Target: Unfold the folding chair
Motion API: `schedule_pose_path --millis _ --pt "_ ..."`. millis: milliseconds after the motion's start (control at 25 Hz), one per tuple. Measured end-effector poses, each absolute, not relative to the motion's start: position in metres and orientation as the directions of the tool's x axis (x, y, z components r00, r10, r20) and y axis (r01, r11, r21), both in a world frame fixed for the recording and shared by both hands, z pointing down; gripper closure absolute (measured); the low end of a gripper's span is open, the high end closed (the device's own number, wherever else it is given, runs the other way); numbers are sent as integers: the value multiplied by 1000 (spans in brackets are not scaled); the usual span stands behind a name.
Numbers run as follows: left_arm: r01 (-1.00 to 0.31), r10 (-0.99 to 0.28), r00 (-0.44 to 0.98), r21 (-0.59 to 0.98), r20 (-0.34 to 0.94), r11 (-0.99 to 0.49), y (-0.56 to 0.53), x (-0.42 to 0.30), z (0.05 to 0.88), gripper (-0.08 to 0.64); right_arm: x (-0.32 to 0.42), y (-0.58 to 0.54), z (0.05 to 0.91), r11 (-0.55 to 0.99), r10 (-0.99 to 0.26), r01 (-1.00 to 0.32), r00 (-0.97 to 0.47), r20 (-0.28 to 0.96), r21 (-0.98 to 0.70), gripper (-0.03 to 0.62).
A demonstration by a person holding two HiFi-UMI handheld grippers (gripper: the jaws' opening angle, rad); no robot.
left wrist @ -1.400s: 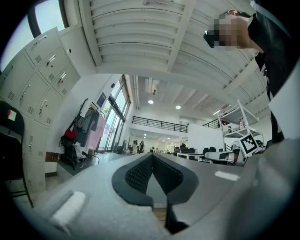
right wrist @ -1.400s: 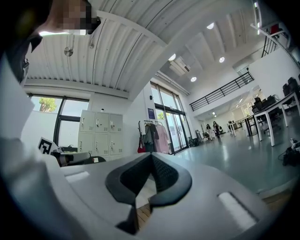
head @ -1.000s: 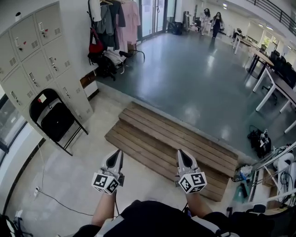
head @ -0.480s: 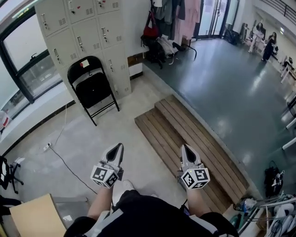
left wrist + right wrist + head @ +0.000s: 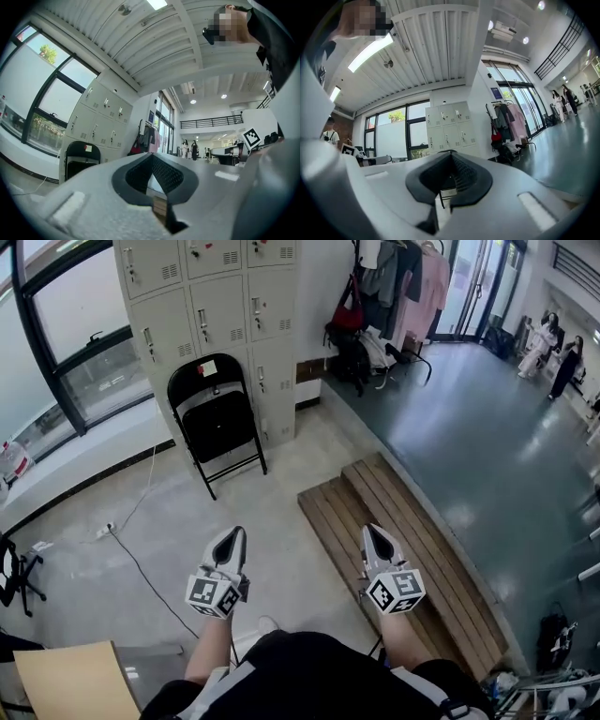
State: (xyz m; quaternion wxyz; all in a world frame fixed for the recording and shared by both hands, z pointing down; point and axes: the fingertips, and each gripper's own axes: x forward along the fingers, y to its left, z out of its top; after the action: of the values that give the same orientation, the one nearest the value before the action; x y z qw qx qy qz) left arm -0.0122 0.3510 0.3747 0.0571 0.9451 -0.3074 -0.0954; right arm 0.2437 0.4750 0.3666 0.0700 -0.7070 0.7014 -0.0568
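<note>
Head view had swung the folded chair, against the lockers, from far left to ahead of the left gripper and right gripper, both closed on nothing; unfolding remained unstarted.

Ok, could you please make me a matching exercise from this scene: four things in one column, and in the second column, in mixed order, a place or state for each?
Things:
1. folding chair
2. wooden steps
3. black cable
4. clothes

Places or states:
A. hanging up, right of the lockers
B. lying loose on the pale floor
C. folded, standing in front of the lockers
D. brown planks, at the edge of the dark green floor

Pairs: 1-C, 2-D, 3-B, 4-A.
</note>
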Motion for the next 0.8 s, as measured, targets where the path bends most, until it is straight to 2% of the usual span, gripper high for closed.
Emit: schedule_pose_path --millis 800 --pt "-737 -754 645 162 -124 -657 167 -158 387 561 93 213 383 288 -954 -939 -298 27 -185 591"
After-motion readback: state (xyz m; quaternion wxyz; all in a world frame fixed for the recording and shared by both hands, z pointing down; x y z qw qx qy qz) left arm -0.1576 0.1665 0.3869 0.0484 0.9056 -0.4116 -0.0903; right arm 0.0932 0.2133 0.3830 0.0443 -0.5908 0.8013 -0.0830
